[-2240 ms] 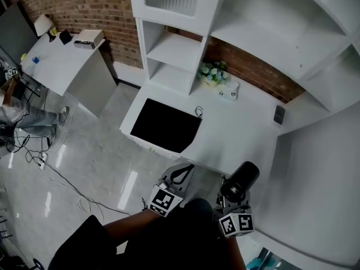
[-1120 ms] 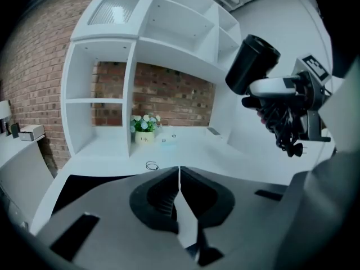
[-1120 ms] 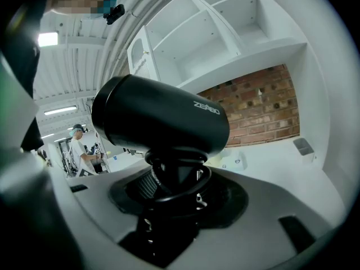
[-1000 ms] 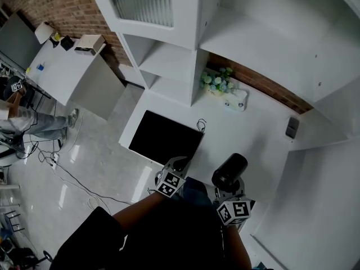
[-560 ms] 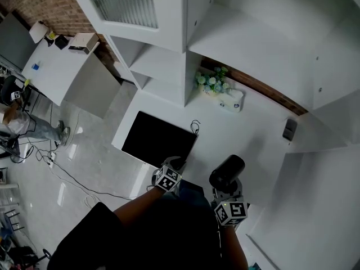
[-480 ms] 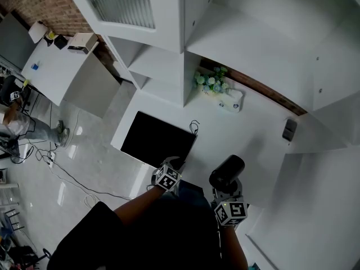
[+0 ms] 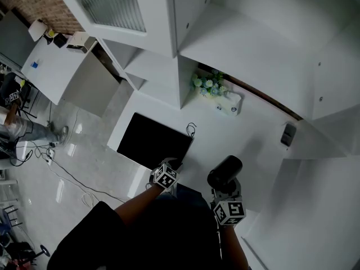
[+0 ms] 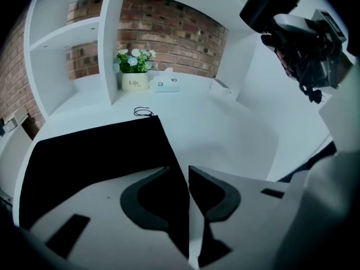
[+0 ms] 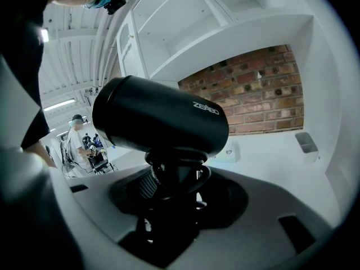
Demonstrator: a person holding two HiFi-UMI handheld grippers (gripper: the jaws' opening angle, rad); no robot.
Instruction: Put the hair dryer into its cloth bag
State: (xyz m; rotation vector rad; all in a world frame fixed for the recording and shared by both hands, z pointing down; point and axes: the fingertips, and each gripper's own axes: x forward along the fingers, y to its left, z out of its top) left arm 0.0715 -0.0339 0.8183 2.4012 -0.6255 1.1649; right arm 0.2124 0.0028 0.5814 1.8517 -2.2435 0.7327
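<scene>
The black cloth bag (image 7: 151, 143) lies flat on the white desk (image 7: 242, 129), its drawstring (image 7: 191, 129) at the far right corner. My left gripper (image 7: 172, 165) is low over the bag's near right corner. In the left gripper view the bag (image 8: 90, 151) runs under the jaws, and the left gripper (image 8: 179, 170) stands open by a narrow gap over the bag's right edge. My right gripper (image 7: 224, 193) is shut on the handle of the black hair dryer (image 7: 225, 172), held barrel-up over the desk's near edge. In the right gripper view the hair dryer (image 9: 160, 120) fills the space above the right gripper (image 9: 174, 180).
A pot of flowers (image 7: 205, 84) and a white tissue box (image 7: 230, 102) stand at the back of the desk under white shelves (image 7: 152, 66). A small grey device (image 7: 287, 134) lies at the back right. A side table (image 7: 53, 61) and floor cables (image 7: 67, 179) are to the left.
My left gripper has come down and forward to the bag's near right corner. The right gripper has shifted a little forward with the hair dryer still in it.
</scene>
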